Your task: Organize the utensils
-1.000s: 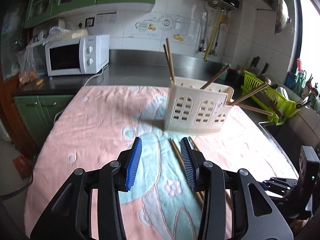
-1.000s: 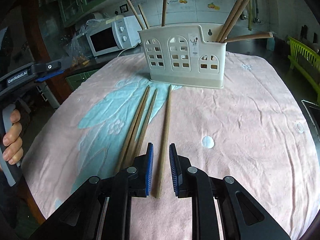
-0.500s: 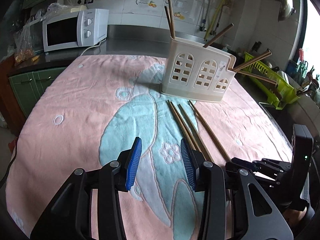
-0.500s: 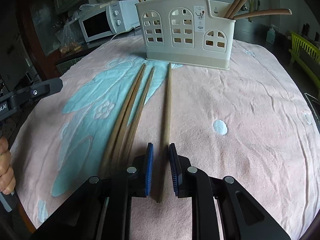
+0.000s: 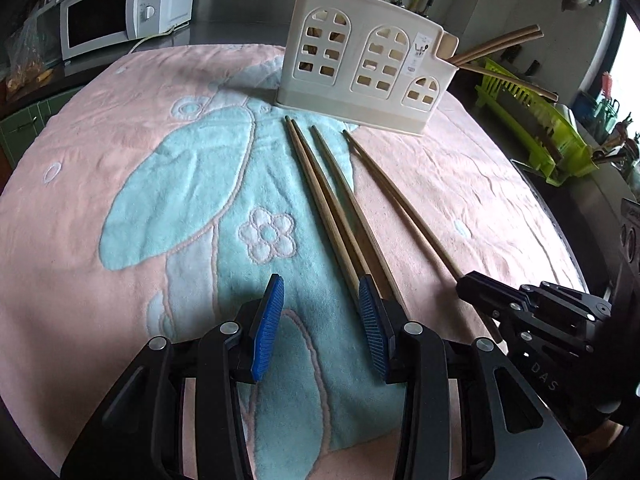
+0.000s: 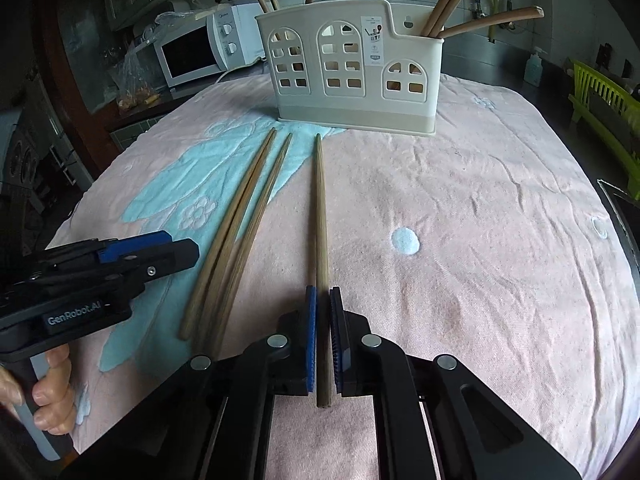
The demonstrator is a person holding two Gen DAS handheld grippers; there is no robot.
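Soft daylight entered from a blown-out window [image 5: 624, 64] at the right edge of the left wrist view. The towel [image 5: 120, 152] was evenly lit, with a faint shadow beneath the left gripper [image 5: 320, 320]. Both views bulged with fisheye curvature and fell dark at the corners. Focus stayed sharp centrally.

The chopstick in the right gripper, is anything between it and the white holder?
Nothing visible. The chopstick in the right gripper points straight at the holder, with only bare towel between. The other chopsticks lie off to its left.
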